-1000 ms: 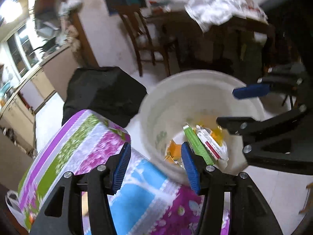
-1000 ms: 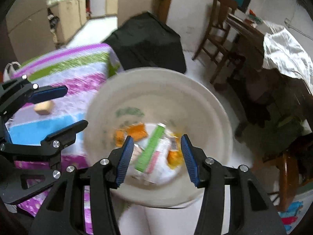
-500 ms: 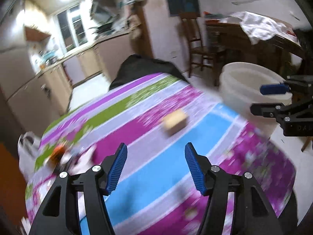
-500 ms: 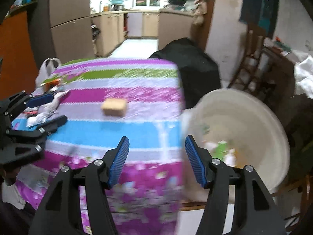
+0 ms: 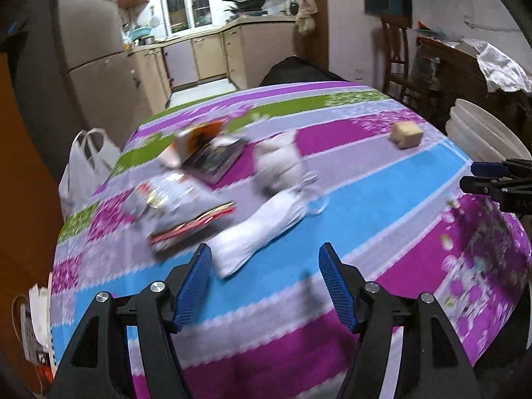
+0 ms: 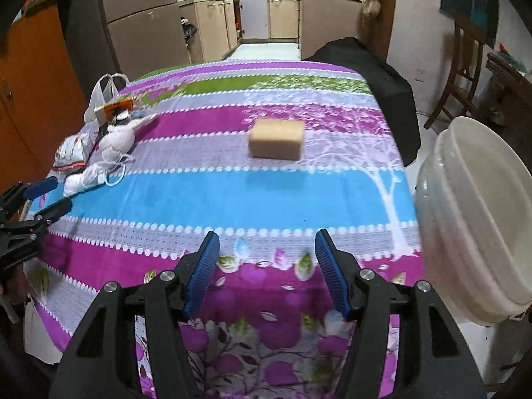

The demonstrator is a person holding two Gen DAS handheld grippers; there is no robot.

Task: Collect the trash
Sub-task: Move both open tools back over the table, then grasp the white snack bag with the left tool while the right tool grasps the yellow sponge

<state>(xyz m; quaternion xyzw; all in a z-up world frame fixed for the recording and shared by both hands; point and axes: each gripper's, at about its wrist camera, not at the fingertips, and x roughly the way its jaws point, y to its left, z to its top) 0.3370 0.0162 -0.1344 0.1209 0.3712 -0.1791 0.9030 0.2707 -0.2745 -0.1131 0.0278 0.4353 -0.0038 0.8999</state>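
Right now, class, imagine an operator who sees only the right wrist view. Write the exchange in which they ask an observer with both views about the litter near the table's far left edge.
Operator: Is the left hand-held gripper holding any of it?
Observer: No. Its jaws have just been opening and grip nothing; the near end of the white crumpled piece shows just inside one fingertip.
Operator: What is hidden behind that piece?
Observer: A dark flat packet, lying between the orange carton and the silvery wrapper.
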